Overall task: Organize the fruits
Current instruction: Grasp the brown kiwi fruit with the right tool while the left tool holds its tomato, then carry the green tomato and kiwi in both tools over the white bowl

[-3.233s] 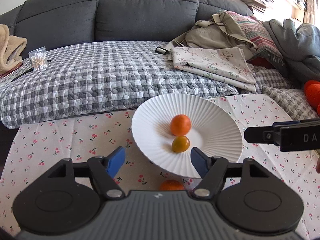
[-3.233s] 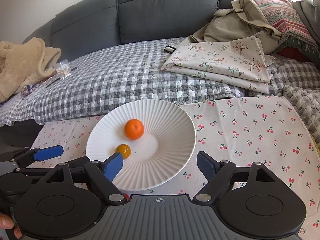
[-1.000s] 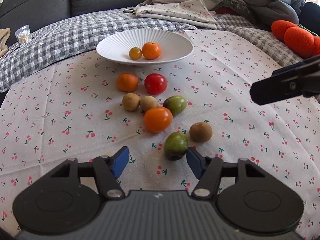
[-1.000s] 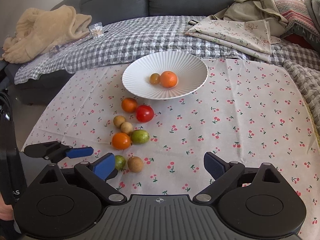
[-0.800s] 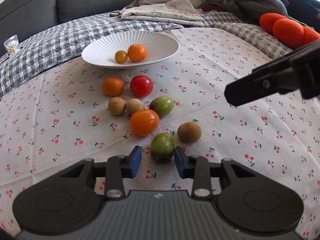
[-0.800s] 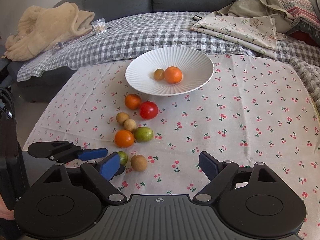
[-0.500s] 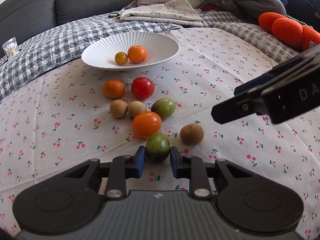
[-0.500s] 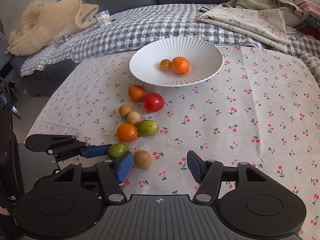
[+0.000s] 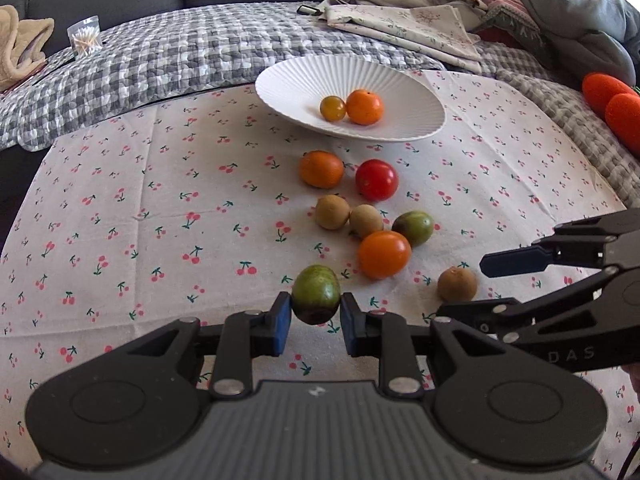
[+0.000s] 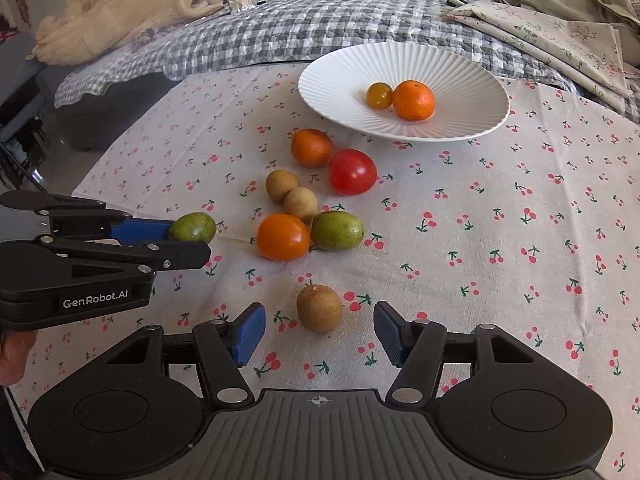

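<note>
My left gripper (image 9: 314, 318) is shut on a green fruit (image 9: 316, 294), seen held above the cloth in the right wrist view (image 10: 193, 227). My right gripper (image 10: 318, 332) is open with a brown fruit (image 10: 319, 307) between its fingers on the cloth. A white ribbed plate (image 10: 340, 76) holds an orange (image 10: 413, 100) and a small yellow tomato (image 10: 379, 95). On the cloth lie an orange fruit (image 10: 311, 147), a red tomato (image 10: 352, 172), two small brown fruits (image 10: 282, 185), an orange tomato (image 10: 283, 237) and another green fruit (image 10: 337, 231).
The cherry-print cloth (image 10: 520, 220) covers the table. Behind it is a sofa with a checked grey blanket (image 10: 320, 20), a beige throw (image 10: 120, 0), folded fabric (image 10: 560, 36) and a cotton-swab box (image 10: 241, 0). Orange plush items (image 9: 612, 100) lie at the right.
My left gripper closed on the green fruit and lifted it leftward. My right gripper moved down toward the brown fruit, which now sits between its open fingers.
</note>
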The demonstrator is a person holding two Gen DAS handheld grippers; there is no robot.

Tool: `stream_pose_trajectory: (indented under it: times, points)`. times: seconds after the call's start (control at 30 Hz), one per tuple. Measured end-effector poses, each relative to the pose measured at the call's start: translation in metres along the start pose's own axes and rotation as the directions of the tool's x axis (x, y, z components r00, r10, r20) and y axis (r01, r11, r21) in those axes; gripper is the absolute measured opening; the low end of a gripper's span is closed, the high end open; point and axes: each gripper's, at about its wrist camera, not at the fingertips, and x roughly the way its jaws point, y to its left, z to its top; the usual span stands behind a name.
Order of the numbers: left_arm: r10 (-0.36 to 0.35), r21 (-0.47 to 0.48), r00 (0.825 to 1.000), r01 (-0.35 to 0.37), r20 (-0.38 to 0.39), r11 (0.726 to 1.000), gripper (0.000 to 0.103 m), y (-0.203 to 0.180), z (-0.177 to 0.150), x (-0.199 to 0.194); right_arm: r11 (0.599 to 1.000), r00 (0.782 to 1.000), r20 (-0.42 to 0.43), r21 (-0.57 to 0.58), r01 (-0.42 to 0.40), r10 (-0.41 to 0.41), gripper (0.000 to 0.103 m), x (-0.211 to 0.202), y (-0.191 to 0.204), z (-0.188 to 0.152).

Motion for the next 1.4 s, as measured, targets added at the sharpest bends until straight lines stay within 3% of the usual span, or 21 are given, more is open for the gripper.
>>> stream_pose_trajectory:
  times: [0.03,0.1,0.13,0.47,0.77,1.1,1.4]
  points:
    - [0.001,0.001,1.000,-0.001,-0.001,1.000,0.024,-0.001,0.000,0.000,1.000,1.000,-0.012,-0.007,0.007,-0.007,0.043,0.004,0.001,0.000]
    - [0.005,0.006,1.000,-0.005,-0.004,1.000,0.024,-0.002,0.000,0.001,0.999,0.999,-0.012,-0.036,0.031,-0.032,0.035,0.007,0.004,-0.002]
    - [0.004,0.007,1.000,-0.004,-0.005,1.000,0.024,-0.002,-0.001,0.001,0.998,0.999,-0.008,-0.047,0.036,-0.037,0.024,0.007,0.005,-0.002]
    - [0.003,-0.011,1.000,-0.003,0.016,1.000,0.024,0.003,0.003,-0.003,0.999,0.999,0.015,-0.022,0.031,-0.030,0.024,-0.006,0.001,0.004]
    - [0.021,-0.028,0.997,-0.019,0.081,0.999,0.024,0.008,0.018,-0.008,0.997,0.993,0.105,0.065,0.045,-0.052,0.024,-0.033,-0.026,0.022]
    - [0.025,-0.032,0.986,-0.020,0.163,0.999,0.024,0.010,0.054,-0.006,0.985,0.977,0.193,0.164,0.060,-0.091,0.025,-0.052,-0.060,0.045]
    - [0.008,0.013,0.977,-0.011,0.212,1.000,0.024,-0.006,0.086,0.017,0.977,0.964,0.239,0.199,0.071,-0.119,0.025,-0.038,-0.075,0.075]
